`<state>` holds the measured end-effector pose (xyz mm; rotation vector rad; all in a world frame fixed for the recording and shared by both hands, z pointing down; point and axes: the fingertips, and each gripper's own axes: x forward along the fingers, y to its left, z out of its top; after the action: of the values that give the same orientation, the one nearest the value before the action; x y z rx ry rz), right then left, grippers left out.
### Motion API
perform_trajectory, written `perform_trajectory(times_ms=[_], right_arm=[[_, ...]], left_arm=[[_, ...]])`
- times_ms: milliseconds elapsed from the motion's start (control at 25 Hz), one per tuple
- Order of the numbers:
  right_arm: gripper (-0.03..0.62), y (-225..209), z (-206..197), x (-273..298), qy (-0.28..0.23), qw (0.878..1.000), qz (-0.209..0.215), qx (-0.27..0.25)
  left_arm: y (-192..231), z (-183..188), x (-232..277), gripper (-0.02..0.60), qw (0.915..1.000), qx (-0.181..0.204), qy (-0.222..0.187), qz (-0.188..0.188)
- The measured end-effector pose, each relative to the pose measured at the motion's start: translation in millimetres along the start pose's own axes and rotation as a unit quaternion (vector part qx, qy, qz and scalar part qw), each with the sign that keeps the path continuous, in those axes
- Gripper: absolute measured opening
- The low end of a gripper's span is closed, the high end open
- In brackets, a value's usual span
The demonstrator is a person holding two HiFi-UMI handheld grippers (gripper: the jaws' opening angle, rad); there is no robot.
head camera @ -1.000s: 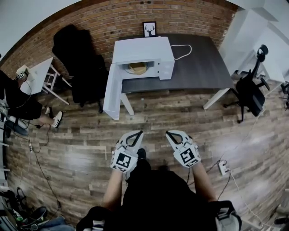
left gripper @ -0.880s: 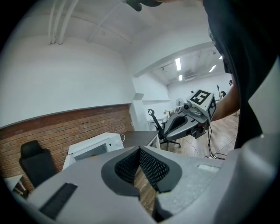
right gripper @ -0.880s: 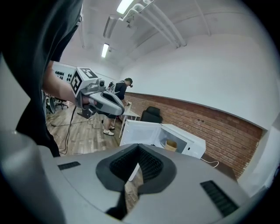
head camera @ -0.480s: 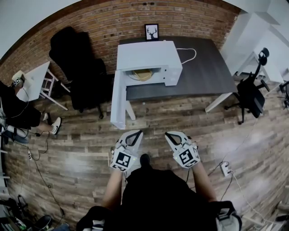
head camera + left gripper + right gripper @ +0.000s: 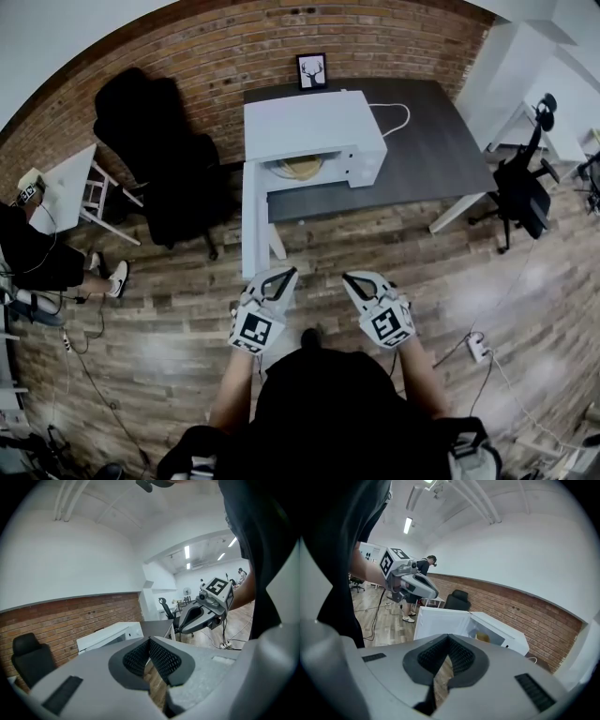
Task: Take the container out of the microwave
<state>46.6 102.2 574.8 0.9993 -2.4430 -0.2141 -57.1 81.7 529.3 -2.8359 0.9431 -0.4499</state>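
In the head view, the white microwave (image 5: 314,122) stands on the dark counter (image 5: 441,141) by the brick wall, far in front of the person. Its door (image 5: 251,220) hangs open toward the near left. The container (image 5: 298,168) sits inside the open cavity, on the microwave floor. The left gripper (image 5: 284,276) and the right gripper (image 5: 349,278) are held side by side over the wooden floor (image 5: 169,319), well apart from the microwave. A black chair (image 5: 178,183) stands to the left of the door.

In the left gripper view, the two fingers (image 5: 161,660) are pressed together at the tips and nothing is between them. Beyond them are the microwave (image 5: 110,637) and, at the right, the right gripper (image 5: 206,613).

In the right gripper view, the fingers (image 5: 464,657) also meet at the tips and hold nothing. The microwave (image 5: 497,637) is far behind them with its door (image 5: 438,623) open, and the container (image 5: 483,637) shows inside. The left gripper (image 5: 412,583) is at the left.
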Motion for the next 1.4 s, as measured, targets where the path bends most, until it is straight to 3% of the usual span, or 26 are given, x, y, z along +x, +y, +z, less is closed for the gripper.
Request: perform_trajectory(times_ms=[640,1400], right_arm=[[-0.002,-17.7,-0.8,30.8,0.017,1.0,-0.014,0.011],[-0.002,-71.9,-3.1,84.8,-0.005,0.999,0.042,0.014]], left_arm=[[39.3,-14.1,3.2,0.002,0.9999,-0.004,0.012,-0.009],[88.9,-13.3,54.4,0.002,0.9988,-0.011,0.041,0.023]])
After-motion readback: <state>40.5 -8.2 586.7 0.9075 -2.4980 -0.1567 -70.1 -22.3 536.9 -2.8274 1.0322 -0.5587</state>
